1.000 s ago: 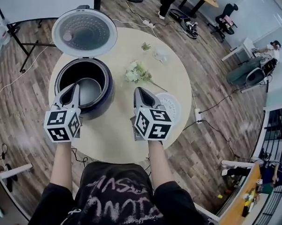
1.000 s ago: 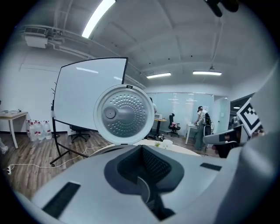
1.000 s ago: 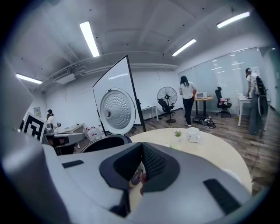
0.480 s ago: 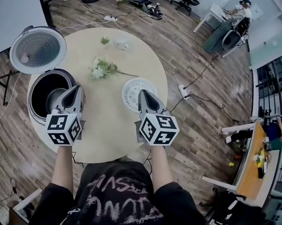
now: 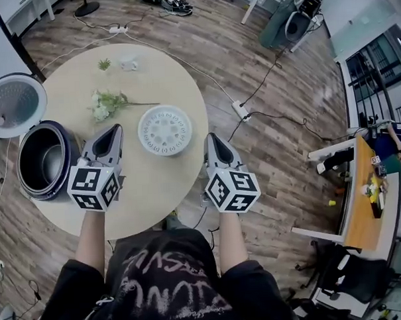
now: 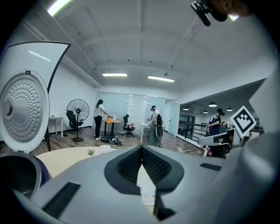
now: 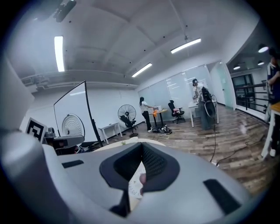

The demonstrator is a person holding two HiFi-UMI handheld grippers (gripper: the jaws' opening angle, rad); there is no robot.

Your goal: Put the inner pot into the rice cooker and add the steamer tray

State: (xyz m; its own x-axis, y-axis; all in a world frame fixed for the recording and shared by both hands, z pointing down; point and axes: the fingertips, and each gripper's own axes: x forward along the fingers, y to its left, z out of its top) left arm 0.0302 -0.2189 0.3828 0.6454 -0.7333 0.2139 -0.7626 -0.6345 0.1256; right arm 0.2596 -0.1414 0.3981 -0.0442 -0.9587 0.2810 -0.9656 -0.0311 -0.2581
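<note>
Your left gripper (image 5: 114,128) and right gripper (image 5: 211,137): both jaws together, empty. Steamer tray (image 5: 165,130) is white, round, perforated, flat on table (image 5: 155,188). Rice cooker (image 5: 68,170) lid up, grey inner pot (image 5: 45,163) inside.

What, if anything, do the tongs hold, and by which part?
Nothing. The left tongs and right tongs are both shut and empty; the steamer tray lies free on the table.

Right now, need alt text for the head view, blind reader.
From above: a person holds the left gripper and right gripper, jaws shut and empty, either side of a white steamer tray lying on a round table. The open-lidded rice cooker, inner pot inside, stands at the table's left edge.
</note>
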